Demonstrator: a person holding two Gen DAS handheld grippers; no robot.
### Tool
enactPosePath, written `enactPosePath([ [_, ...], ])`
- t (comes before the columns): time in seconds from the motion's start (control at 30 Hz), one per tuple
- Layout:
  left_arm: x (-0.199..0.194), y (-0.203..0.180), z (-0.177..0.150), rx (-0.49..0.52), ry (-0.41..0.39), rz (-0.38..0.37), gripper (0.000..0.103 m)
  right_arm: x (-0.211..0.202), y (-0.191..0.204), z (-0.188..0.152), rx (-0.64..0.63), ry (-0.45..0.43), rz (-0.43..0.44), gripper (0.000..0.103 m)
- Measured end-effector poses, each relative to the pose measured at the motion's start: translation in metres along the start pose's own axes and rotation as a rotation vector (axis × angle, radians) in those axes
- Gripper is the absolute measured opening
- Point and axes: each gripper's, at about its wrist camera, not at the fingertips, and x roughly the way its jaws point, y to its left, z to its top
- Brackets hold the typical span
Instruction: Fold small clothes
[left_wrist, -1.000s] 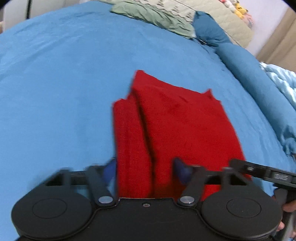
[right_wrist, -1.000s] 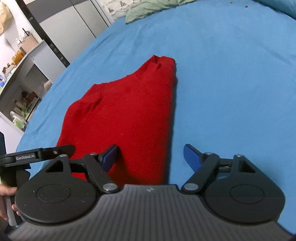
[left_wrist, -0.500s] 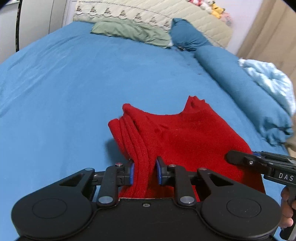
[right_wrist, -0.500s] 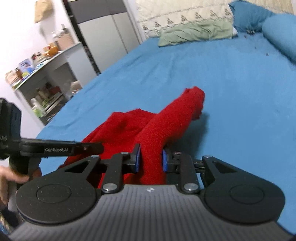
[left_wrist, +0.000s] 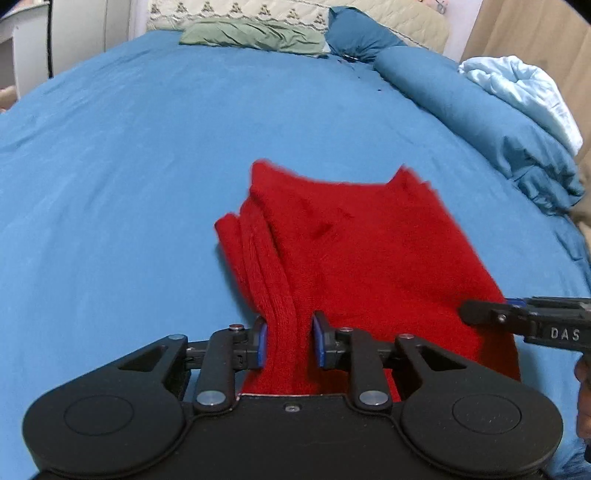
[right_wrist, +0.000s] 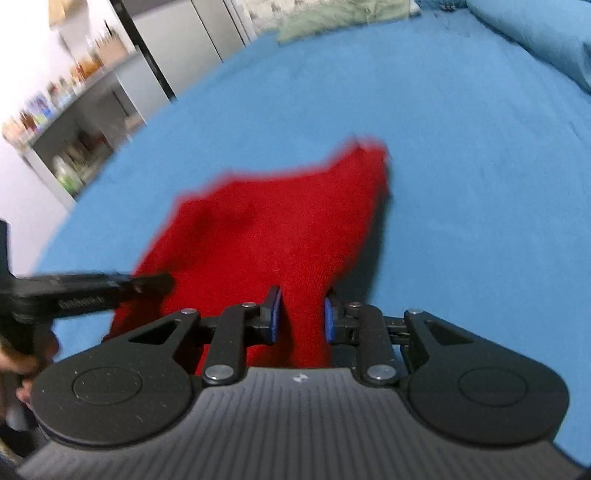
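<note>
The red knitted garment (left_wrist: 369, 251) lay partly folded on the blue bedsheet (left_wrist: 129, 166), approx. mid-bed, its near edge lifted off the sheet and the far end w/ two pointed corners resting flat. The L gripper (left_wrist: 290, 343) pinched the thick, ribbed, multi-layer edge on the garment's left side. Its jaws were easing open a little, but the cloth sat between the blue pads and looked gripped. The R gripper (right_wrist: 301, 317) was clamped on the opposite near corner, fabric bunched between its pads. Judging by this, the step was carrying the near edge over toward the far end to halve the piece. To do it well: keep both grips level and equally spaced so the edge stays taut w/o sagging in the middle. Don't let the L pinch loosen further or the stacked layers may slip out. Lay the near edge square on the far edge before releasing, and let go of both sides together. Readable text: "DAS" in white on the R gripper's side arm, seen in the L wrist view, rest cut off. Lettering on the L gripper's arm in the R wrist view was too blurred to read, as were labels on the shelf (right_wrist: 74, 122) items.
</note>
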Motion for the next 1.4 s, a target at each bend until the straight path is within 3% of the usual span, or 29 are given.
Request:
enactPosePath([
  [0.1, -0.005, 0.002, 0.001, 0.008, -0.019, 0.008, 0.036, 0.001, -0.004, -0.009, 0.016, -0.037, 0.006, 0.04],
  [0.17, -0.01, 0.0, 0.003, 0.01, -0.039, 0.024, 0.042, -0.002, -0.005, -0.008, 0.022, -0.044, 0.003, 0.049],
  [0.2, -0.013, 0.0, 0.004, 0.014, -0.06, 0.044, 0.055, -0.007, -0.003, -0.006, 0.017, -0.06, -0.013, 0.055],
  [0.23, -0.015, -0.001, 0.008, 0.019, -0.084, 0.068, 0.07, -0.012, -0.001, -0.005, 0.007, -0.08, -0.023, 0.07],
  [0.27, -0.017, 0.001, 0.009, 0.02, -0.102, 0.086, 0.076, -0.016, 0.001, -0.006, -0.001, -0.106, -0.032, 0.078],
  [0.3, -0.016, 0.005, 0.01, 0.016, -0.111, 0.1, 0.078, -0.019, 0.001, -0.005, -0.007, -0.133, -0.045, 0.08],
  [0.57, 0.025, 0.029, 0.006, -0.009, -0.012, 0.161, 0.078, 0.014, -0.024, -0.007, 0.052, -0.074, -0.143, 0.08],
  [0.7, 0.026, 0.027, 0.008, 0.008, -0.007, 0.166, 0.079, 0.018, -0.032, -0.013, 0.106, -0.083, -0.117, 0.081],
  [0.9, -0.034, 0.013, 0.013, 0.031, -0.082, 0.192, 0.078, -0.03, -0.013, -0.006, 0.061, -0.163, -0.087, 0.082],
  [1.03, -0.091, -0.011, 0.008, 0.057, -0.118, 0.206, 0.08, -0.085, 0.019, -0.003, -0.001, -0.2, -0.13, 0.092],
  [1.1, -0.118, -0.023, 0.003, 0.061, -0.138, 0.204, 0.087, -0.116, 0.036, -0.005, -0.001, -0.219, -0.142, 0.103],
  [1.2, -0.157, -0.043, -0.007, 0.069, -0.174, 0.209, 0.103, -0.153, 0.058, -0.012, 0.0, -0.238, -0.161, 0.103],
  [1.4, -0.195, -0.074, -0.031, 0.061, -0.18, 0.23, 0.103, -0.191, 0.099, -0.031, -0.038, -0.198, -0.268, 0.103],
])
